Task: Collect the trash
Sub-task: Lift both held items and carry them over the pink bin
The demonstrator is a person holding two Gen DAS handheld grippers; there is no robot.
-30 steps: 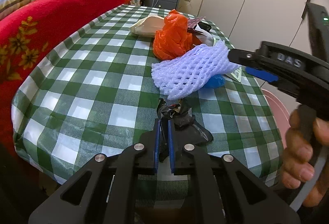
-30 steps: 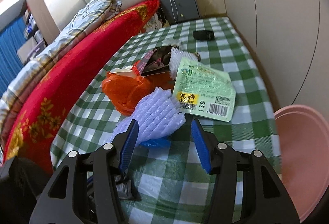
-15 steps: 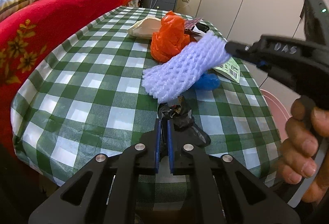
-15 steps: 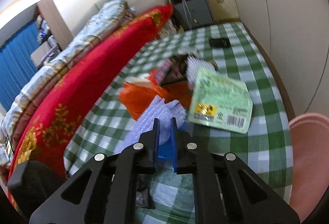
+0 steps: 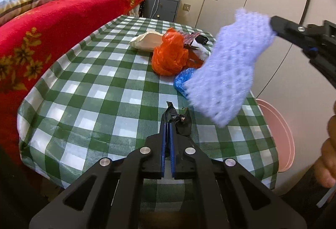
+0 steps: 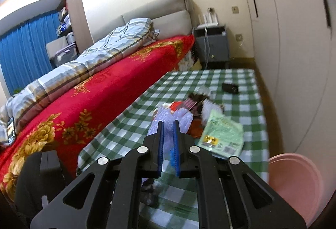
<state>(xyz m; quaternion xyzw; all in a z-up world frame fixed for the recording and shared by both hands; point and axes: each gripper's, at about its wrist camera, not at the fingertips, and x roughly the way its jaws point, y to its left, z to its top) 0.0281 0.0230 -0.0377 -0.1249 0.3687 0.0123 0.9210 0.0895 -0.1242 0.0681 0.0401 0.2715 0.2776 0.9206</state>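
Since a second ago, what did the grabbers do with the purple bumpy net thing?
The right gripper closed on the lilac foam mesh sleeve and lifted it off the green checked tablecloth, uncovering the blue plastic wad. The left gripper stayed shut on the black wrapper; the orange plastic bag stayed put.

Black left gripper (image 5: pixel 167 124), blue pads, silver screws, matching right gripper (image 6: pixel 168 124)

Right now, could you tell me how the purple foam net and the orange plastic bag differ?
The purple foam net hangs in the air, clamped by the right gripper; the orange plastic bag lies crumpled on the table. The net is a pale open mesh, the bag glossy film. Both are soft trash.
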